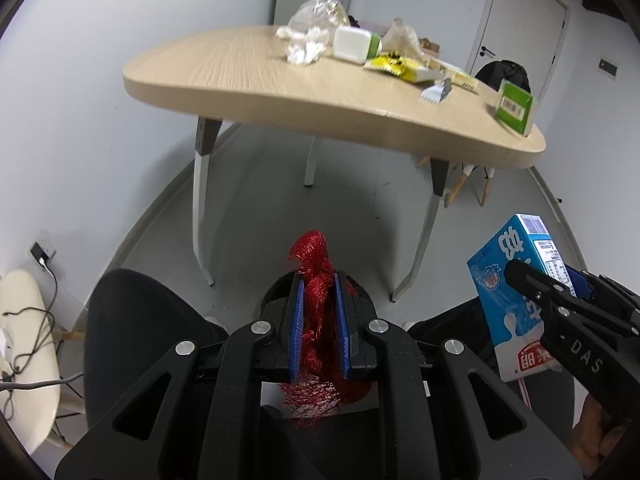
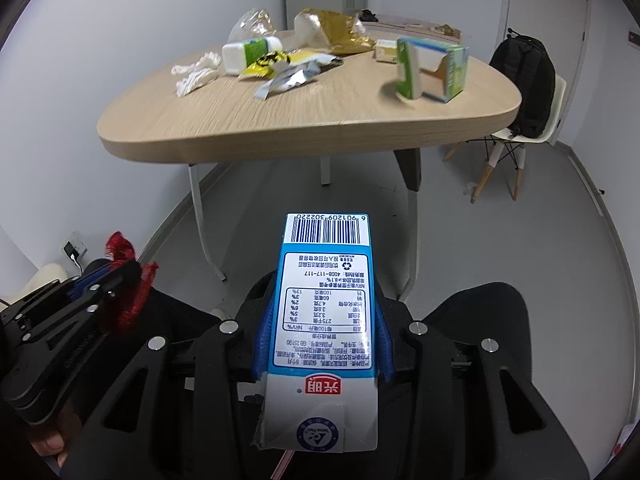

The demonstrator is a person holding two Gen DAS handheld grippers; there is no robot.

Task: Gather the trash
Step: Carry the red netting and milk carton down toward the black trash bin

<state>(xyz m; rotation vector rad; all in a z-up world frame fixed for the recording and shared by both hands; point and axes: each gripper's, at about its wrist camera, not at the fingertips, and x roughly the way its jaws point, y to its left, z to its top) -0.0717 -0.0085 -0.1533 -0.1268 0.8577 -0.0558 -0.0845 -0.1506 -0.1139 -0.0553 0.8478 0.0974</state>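
Observation:
My left gripper (image 1: 319, 280) is shut on a bunched red mesh net (image 1: 316, 264), which sticks out past the blue pads and hangs below them. My right gripper (image 2: 326, 292) is shut on a blue and white milk carton (image 2: 326, 300), held lengthwise with its barcode end forward. Each gripper shows in the other's view: the right one with the carton (image 1: 508, 280) at the right edge, the left one with the red net (image 2: 134, 300) at the lower left. Both hang over the floor in front of the wooden table (image 1: 248, 76), with something black below them.
The table (image 2: 280, 120) carries crumpled tissues (image 2: 196, 74), a white and green tub (image 2: 246, 54), yellow wrappers (image 2: 276, 64), clear and brown bags (image 2: 332, 32) and an opened green carton (image 2: 432, 70). A chair with a black backpack (image 2: 524, 84) stands at the right. A white chair and cables (image 1: 28, 320) are at the left.

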